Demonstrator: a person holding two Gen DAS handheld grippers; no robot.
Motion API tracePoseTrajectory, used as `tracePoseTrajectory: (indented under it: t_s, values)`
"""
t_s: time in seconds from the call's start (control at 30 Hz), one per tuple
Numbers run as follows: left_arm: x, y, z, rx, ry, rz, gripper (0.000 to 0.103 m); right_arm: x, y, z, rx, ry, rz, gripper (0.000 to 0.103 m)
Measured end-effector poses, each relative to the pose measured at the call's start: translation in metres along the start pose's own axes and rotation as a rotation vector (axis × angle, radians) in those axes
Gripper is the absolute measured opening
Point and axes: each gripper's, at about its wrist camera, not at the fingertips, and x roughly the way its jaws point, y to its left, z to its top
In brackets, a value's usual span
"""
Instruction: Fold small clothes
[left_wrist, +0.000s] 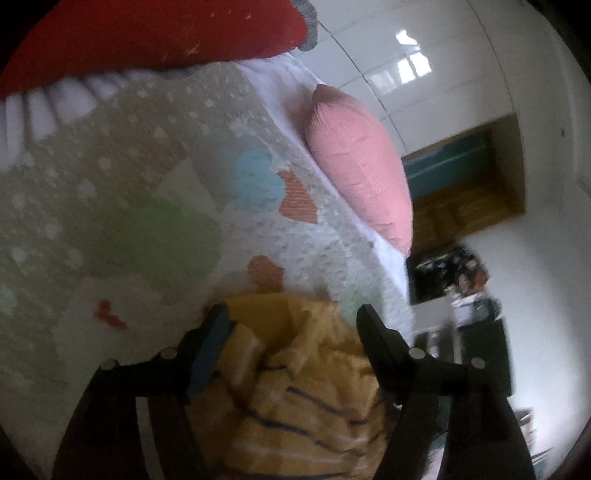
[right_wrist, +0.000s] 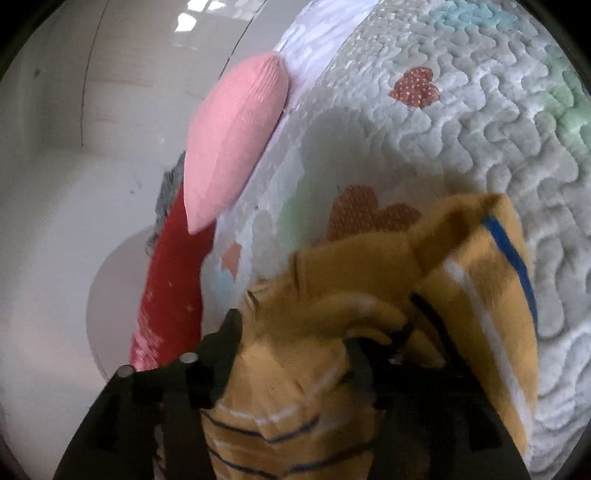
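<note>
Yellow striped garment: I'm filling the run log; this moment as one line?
yellow striped garment bunched on quilt | left gripper open | right gripper open

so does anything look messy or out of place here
The yellow striped garment is the odd thing: bunched in a crumpled heap rather than folded flat, lying between the open left claw and draped over one finger of the right claw. One part sticks up.

A yellow striped garment is bunching between the spread fingers of the right gripper, one fold draping over the finger toward three o'clock. A quilted bedspread with heart patches is filling the one o'clock area. A pink pillow is lying at eleven o'clock, a red cushion below it at nine.
</note>
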Motion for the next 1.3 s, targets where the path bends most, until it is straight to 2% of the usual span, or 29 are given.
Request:
tracePoseTrajectory:
  t_s: [0.1,0.17,0.23,0.3,0.43,0.5,0.63,0.67,0.7,0.73,0.77,0.8,0.87,1.0,1.07,1.13,1.17,1.2,1.23,1.3]
  values:
    - [-0.009,-0.011,-0.016,0.128,0.027,0.083,0.073,-0.006,0.010,0.009,-0.004,-0.042,-0.003,0.075]
    - [-0.015,-0.014,-0.029,0.184,0.043,0.111,0.074,-0.017,0.017,0.012,-0.009,-0.063,-0.004,0.076]
    - [-0.023,-0.012,-0.045,0.230,0.058,0.135,0.077,-0.039,0.022,0.012,-0.037,-0.082,-0.008,0.078]
    - [-0.030,-0.005,-0.060,0.246,0.070,0.147,0.080,-0.061,0.025,0.006,-0.082,-0.091,-0.053,0.084]
    - [-0.036,0.016,-0.088,0.255,0.110,0.146,0.082,-0.101,0.017,-0.028,-0.191,-0.058,-0.183,0.084]
    - [-0.034,0.024,-0.101,0.252,0.139,0.122,0.084,-0.118,0.003,-0.055,-0.213,-0.037,-0.227,0.084]
    - [-0.018,0.024,-0.120,0.242,0.188,0.056,0.086,-0.123,-0.025,-0.094,-0.187,-0.006,-0.229,0.084]
    - [-0.011,0.022,-0.125,0.241,0.195,0.067,0.086,-0.118,-0.029,-0.100,-0.181,0.002,-0.236,0.084]
    - [-0.006,0.019,-0.128,0.245,0.195,0.098,0.081,-0.111,-0.032,-0.107,-0.187,-0.002,-0.250,0.084]
    - [-0.003,0.015,-0.131,0.262,0.193,0.143,0.068,-0.107,-0.030,-0.111,-0.205,-0.021,-0.269,0.081]
    - [-0.001,0.008,-0.132,0.285,0.214,0.172,0.028,-0.102,-0.025,-0.113,-0.238,-0.020,-0.278,0.056]
    - [-0.002,0.005,-0.132,0.284,0.236,0.178,0.021,-0.094,-0.024,-0.112,-0.231,0.014,-0.261,0.033]
    - [-0.022,-0.005,-0.129,0.297,0.209,0.188,0.019,-0.099,-0.026,-0.106,-0.185,0.037,-0.212,0.028]
    - [-0.060,-0.013,-0.133,0.295,0.211,0.161,0.016,-0.143,-0.019,-0.108,-0.205,0.015,-0.154,0.020]
    - [-0.066,-0.011,-0.143,0.310,0.220,0.190,0.016,-0.158,-0.025,-0.118,-0.197,0.014,-0.136,0.020]
    - [-0.064,-0.002,-0.155,0.312,0.234,0.237,0.017,-0.165,-0.040,-0.129,-0.192,0.030,-0.170,0.020]
    - [-0.062,0.004,-0.158,0.309,0.234,0.264,0.020,-0.164,-0.046,-0.135,-0.196,0.040,-0.209,0.021]
    - [-0.060,0.010,-0.159,0.293,0.233,0.277,0.030,-0.163,-0.054,-0.140,-0.193,0.047,-0.241,0.029]
    - [-0.064,0.019,-0.161,0.253,0.223,0.271,0.034,-0.167,-0.059,-0.144,-0.177,0.037,-0.250,0.033]
    - [-0.076,0.027,-0.161,0.217,0.194,0.255,0.041,-0.177,-0.059,-0.145,-0.160,0.010,-0.241,0.035]
